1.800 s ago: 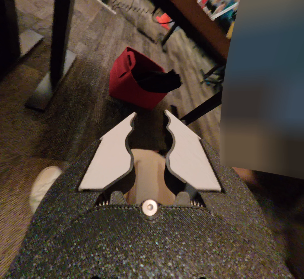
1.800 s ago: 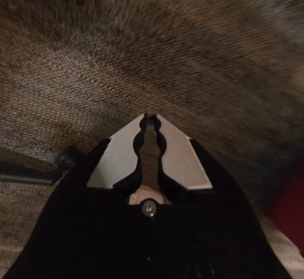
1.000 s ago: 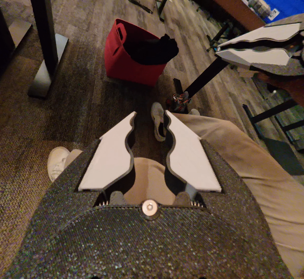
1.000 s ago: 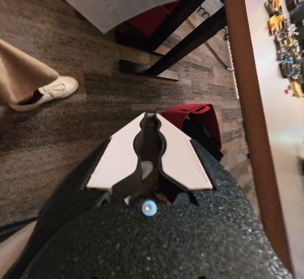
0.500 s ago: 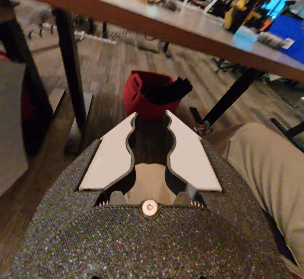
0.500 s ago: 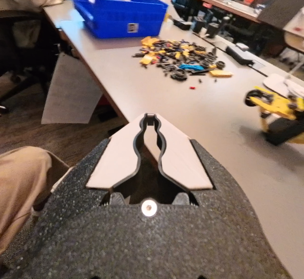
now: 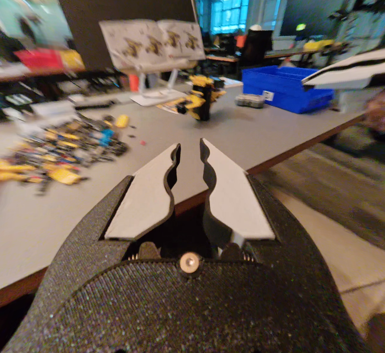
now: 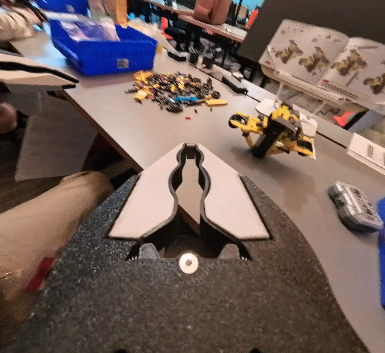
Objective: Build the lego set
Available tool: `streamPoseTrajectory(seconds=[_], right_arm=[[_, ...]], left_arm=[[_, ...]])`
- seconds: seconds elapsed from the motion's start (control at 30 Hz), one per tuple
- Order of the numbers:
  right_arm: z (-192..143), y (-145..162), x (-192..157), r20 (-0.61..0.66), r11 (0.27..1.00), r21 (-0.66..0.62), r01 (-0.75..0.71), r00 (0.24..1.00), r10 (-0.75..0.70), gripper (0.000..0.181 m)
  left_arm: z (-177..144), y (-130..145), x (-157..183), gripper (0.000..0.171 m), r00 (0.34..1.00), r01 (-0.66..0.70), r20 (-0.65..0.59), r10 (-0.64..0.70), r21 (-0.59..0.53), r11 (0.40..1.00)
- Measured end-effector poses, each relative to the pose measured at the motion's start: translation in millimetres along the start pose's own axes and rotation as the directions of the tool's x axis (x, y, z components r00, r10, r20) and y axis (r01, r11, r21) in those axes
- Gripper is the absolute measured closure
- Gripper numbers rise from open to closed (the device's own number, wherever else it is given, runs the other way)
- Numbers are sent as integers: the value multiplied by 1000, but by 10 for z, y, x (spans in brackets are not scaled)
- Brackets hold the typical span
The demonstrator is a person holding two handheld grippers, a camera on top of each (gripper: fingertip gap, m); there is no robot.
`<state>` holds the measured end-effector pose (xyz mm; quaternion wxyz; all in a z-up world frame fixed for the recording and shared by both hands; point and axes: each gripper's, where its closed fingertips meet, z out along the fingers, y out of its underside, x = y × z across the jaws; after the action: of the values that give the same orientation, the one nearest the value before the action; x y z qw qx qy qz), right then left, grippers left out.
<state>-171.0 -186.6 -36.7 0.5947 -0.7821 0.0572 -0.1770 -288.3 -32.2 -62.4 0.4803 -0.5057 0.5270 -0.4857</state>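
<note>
- Model (image 8: 275, 128) ahead-right of right gripper (image 8: 190, 147), fingers pinched together, empty.
- Left gripper (image 7: 190, 142) parted, empty, over table (image 7: 239, 132) edge; parts pile (image 7: 62, 155) front-left.

Left gripper (image 7: 190, 144) fingers parted, right gripper (image 8: 190, 145) fingers closed, empty

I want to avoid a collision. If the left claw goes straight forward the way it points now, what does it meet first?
Probably the bare grey tabletop just past the open left claw. Farther along that line stands the yellow-and-black brick model; depth is unclear in this blurred view.
</note>
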Motion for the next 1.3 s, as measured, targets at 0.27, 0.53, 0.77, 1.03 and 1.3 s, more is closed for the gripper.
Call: streamPoseTrajectory(seconds=[0.27,0.53,0.77,1.03,1.3], right_arm=[[994,795,521,91,987,-156,-43,994,58,174],[1640,1013,570,237,953,-295,-67,961,141,174],[1623,1182,372,276,906,-417,-73,940,202,174],[1621,1283,340,246,892,-452,21,964,102,174],[1498,1252,333,222,909,-409,83,975,10,151]], left_arm=[[1070,260,-40,148,976,27,-211,-56,-134,991],[1921,379,-267,130,939,-49,-335,-71,-338,940],[2211,215,-109,128,928,-108,-369,-45,-383,917],[1828,282,37,128,943,-37,-318,-99,-397,917],[1439,379,94,127,955,5,-266,-132,-431,902]])
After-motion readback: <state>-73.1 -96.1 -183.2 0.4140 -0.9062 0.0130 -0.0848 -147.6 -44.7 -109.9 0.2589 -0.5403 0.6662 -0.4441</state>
